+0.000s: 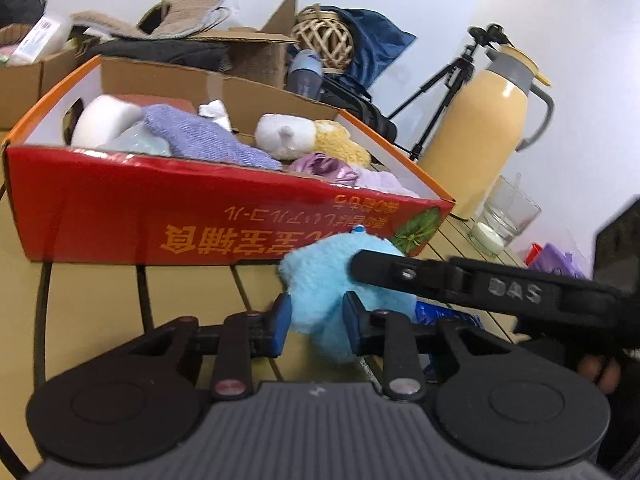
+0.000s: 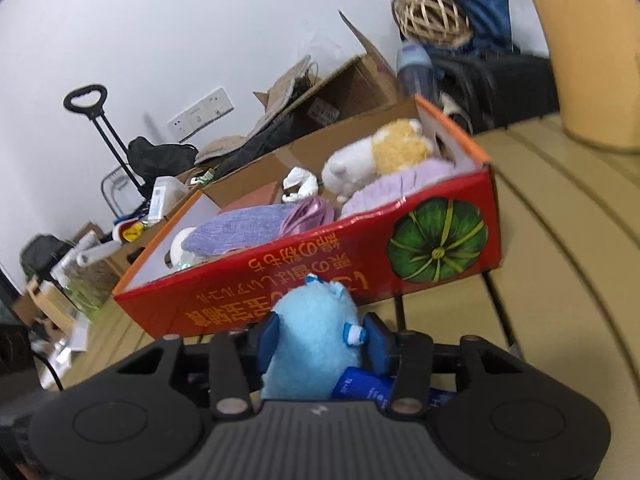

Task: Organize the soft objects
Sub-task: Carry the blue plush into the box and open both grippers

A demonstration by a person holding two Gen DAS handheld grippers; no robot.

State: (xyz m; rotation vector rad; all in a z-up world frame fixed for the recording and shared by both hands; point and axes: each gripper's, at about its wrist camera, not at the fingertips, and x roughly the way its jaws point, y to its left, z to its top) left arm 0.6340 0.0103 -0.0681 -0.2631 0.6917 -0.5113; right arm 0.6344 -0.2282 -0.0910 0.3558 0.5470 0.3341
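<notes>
So both sets of fingers are pinching the blue plush (image 2: 312,332), left (image 1: 316,320) and right (image 2: 318,334). Box (image 1: 120,216) sits just behind it, so it goes up and over.

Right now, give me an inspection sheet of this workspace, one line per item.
Surface: tan slatted table, bare in front of the box.
Job's things: light blue plush toy on the table against the red cardboard box; the box already holds a purple knit cloth, a white and yellow plush and other soft pieces.
Clutter: blue packet beside the toy, yellow thermos jug, glass cup.
Grippers: left gripper and right gripper both have the toy between their blue pads; whether the pads press cannot be told.
Cables: nothing seen.
Surroundings: brown cartons, wicker ball, tripod, white wall.
</notes>
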